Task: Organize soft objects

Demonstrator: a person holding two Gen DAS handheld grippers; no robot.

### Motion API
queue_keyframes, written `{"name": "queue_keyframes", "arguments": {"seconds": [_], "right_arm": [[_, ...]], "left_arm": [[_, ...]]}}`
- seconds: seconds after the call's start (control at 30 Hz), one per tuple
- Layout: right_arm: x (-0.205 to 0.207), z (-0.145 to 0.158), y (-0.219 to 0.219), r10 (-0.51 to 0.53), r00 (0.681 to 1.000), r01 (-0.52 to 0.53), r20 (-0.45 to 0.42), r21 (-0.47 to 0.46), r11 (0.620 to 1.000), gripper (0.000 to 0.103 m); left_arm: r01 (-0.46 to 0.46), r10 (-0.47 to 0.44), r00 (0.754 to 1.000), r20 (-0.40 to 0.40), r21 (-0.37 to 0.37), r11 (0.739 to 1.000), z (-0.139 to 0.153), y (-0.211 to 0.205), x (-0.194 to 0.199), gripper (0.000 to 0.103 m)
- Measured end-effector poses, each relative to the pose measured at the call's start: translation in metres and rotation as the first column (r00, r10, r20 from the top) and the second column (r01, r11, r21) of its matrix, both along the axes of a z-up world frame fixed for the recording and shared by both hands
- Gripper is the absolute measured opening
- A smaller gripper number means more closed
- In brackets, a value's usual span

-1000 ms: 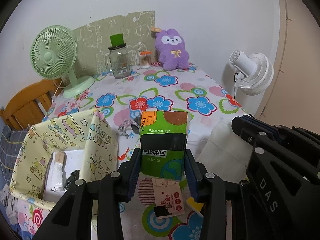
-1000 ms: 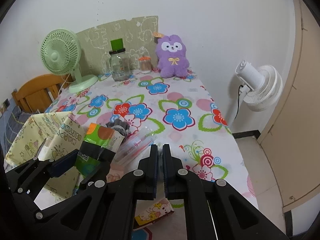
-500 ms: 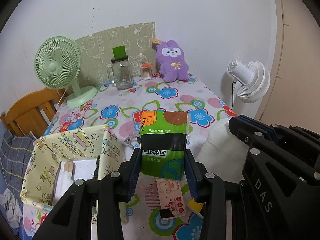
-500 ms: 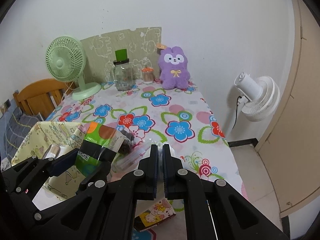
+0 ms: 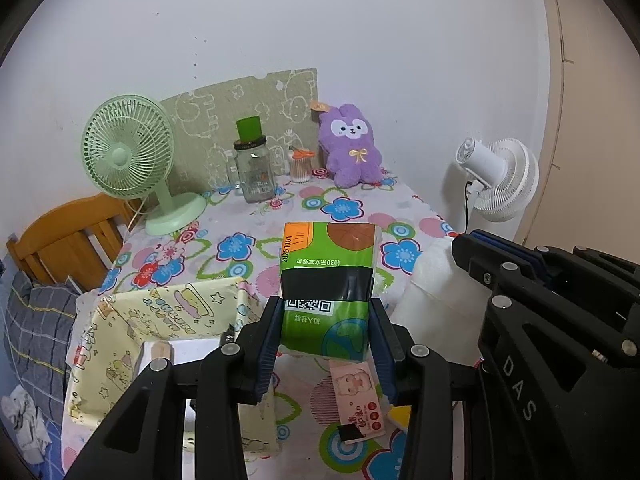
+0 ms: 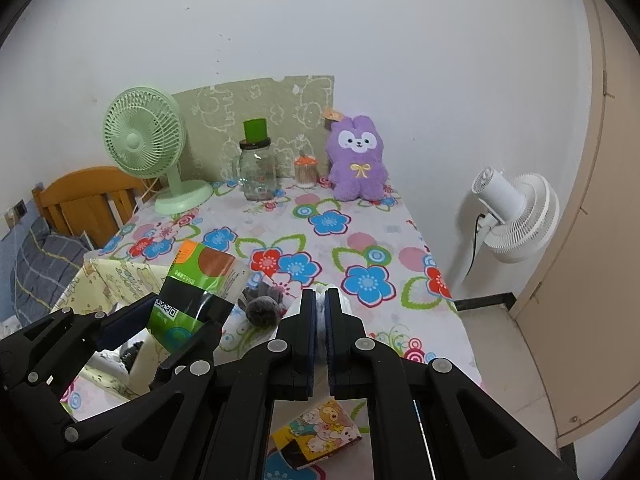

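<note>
While I point both grippers downward over the flowered table (image 5: 248,216), my left gripper (image 5: 326,330) holds the green tissue pack (image 5: 328,280) between its blue pads, above the yellow fabric box (image 5: 132,344). My right gripper (image 6: 320,320) has its jaws almost together, pinching a thin white cloth (image 5: 436,292). The pack is soft, green with a black band and a printed code, standing upright.

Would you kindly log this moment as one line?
left gripper: shut on green tissue pack | right gripper: shut on white cloth | both above table
</note>
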State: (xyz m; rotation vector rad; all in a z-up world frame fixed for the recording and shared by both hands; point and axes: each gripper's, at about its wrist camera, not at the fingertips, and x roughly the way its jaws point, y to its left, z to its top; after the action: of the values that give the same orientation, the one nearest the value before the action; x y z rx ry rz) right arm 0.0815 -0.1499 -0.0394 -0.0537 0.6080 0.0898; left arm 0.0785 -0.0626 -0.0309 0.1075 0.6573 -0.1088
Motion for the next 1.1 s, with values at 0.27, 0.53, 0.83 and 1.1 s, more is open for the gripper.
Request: {"name": "queue_keyframes", "arguments": {"seconds": [0.27,0.53,0.83,1.1], "right_arm": [[-0.002,0.013,0.013,0.017,1.000,-0.016,0.025,-0.012,1.000,0.007],[0.000,0.017,0.031,0.041,0.999,-0.041,0.028,-0.016,0.999,0.007],[0.005,0.016,0.053,0.071,0.997,-0.070,0.027,-0.026,0.997,0.007],[0.010,0.015,0.075,0.101,0.995,-0.101,0.020,-0.028,0.995,0.007]], "left_arm": [[-0.005,0.005,1.000,0.024,-0.004,1.000,0.009,0.013,-0.003,0.043],[-0.025,0.025,0.999,0.033,0.001,1.000,0.011,0.030,-0.003,0.043],[-0.056,0.056,0.998,0.042,-0.010,0.998,0.012,0.051,-0.003,0.043],[-0.088,0.088,0.995,0.040,-0.016,0.996,0.010,0.073,-0.001,0.043]]}}
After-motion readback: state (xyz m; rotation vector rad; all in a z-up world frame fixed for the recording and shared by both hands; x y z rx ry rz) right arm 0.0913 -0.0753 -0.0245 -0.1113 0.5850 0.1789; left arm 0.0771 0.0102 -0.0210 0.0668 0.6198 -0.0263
